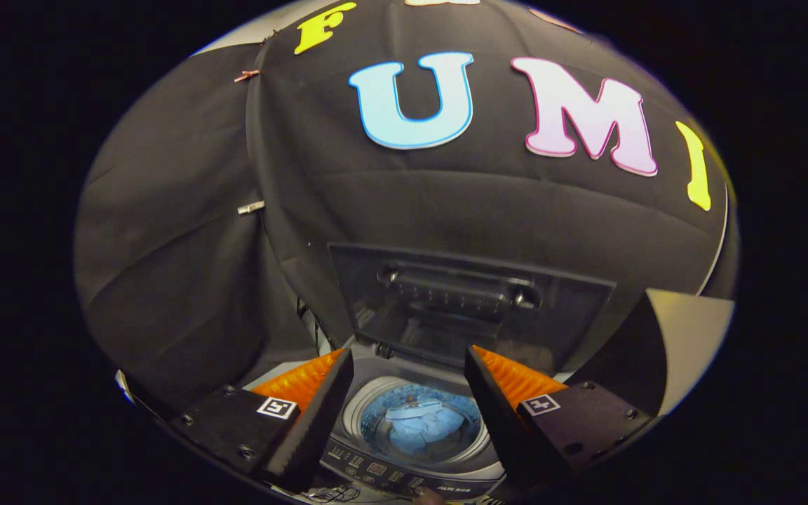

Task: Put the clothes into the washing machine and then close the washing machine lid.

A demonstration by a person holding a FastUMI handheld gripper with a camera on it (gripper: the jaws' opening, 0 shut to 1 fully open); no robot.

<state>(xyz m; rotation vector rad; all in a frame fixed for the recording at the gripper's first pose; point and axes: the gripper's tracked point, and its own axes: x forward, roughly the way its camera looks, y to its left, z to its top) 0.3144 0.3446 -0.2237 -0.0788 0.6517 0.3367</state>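
We're up above the washing machine [418, 477] here, and our tool [409, 407] hangs with its fingers [320, 414] spread wide, nothing held between them. Looking down through the gap, we see the control panel [376, 471] closest to us, and just past it the round drum [419, 424], with the pale blue clothes [421, 426] lying bunched at the bottom of it, so by our reckoning the loading half is done. Beyond the drum, straight ahead of the fingertips and higher, the lid [470, 301] stands raised on its hinge at the back of the machine, leaning toward the black booth wall [186, 266], its inner face turned to us. Its long edge runs crosswise to our fingers, and that is the relation that counts: we judge the tool must go forward and up over the drum to reach the lid's top edge, then bring it toward us and down
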